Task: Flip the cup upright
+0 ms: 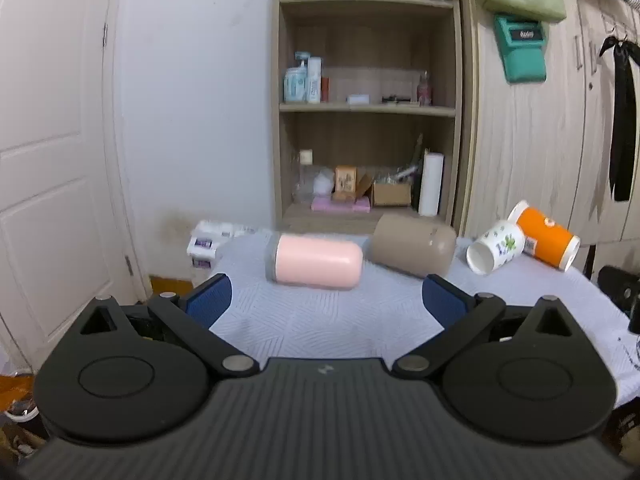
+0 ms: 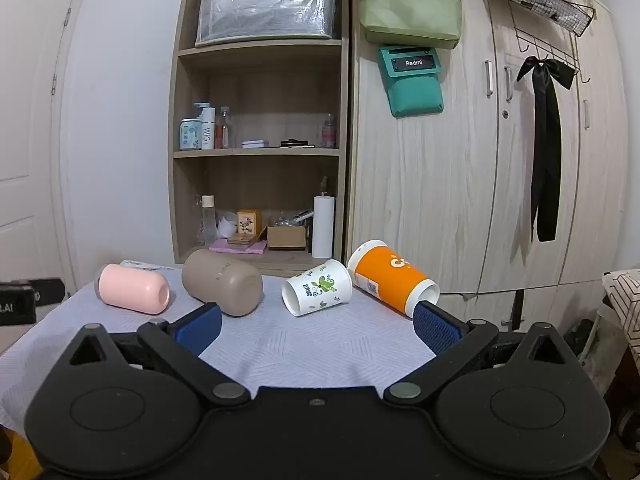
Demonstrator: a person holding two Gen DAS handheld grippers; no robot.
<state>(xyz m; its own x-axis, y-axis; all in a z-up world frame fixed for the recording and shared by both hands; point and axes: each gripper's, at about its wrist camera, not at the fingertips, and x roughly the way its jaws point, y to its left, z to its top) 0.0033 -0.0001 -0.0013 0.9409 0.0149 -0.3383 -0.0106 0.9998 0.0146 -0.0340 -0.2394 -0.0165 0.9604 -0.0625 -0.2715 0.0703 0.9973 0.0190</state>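
Observation:
Several cups lie on their sides along the far edge of the table: a pink cup (image 1: 314, 261) (image 2: 134, 289), a taupe cup (image 1: 414, 249) (image 2: 223, 282), a white cup with green leaf print (image 1: 495, 246) (image 2: 318, 288) and an orange paper cup (image 1: 545, 236) (image 2: 394, 278). My left gripper (image 1: 326, 300) is open and empty, just short of the pink cup. My right gripper (image 2: 316, 326) is open and empty, in front of the white printed cup, its right pad close to the orange cup's mouth.
The table wears a pale blue patterned cloth (image 1: 320, 320) (image 2: 312, 344). Behind it stand an open wooden shelf unit (image 2: 260, 152) with bottles and boxes, and a wooden wardrobe (image 2: 460, 180). A white door (image 1: 48, 160) is at the left. A black device (image 2: 24, 298) sits left of the table.

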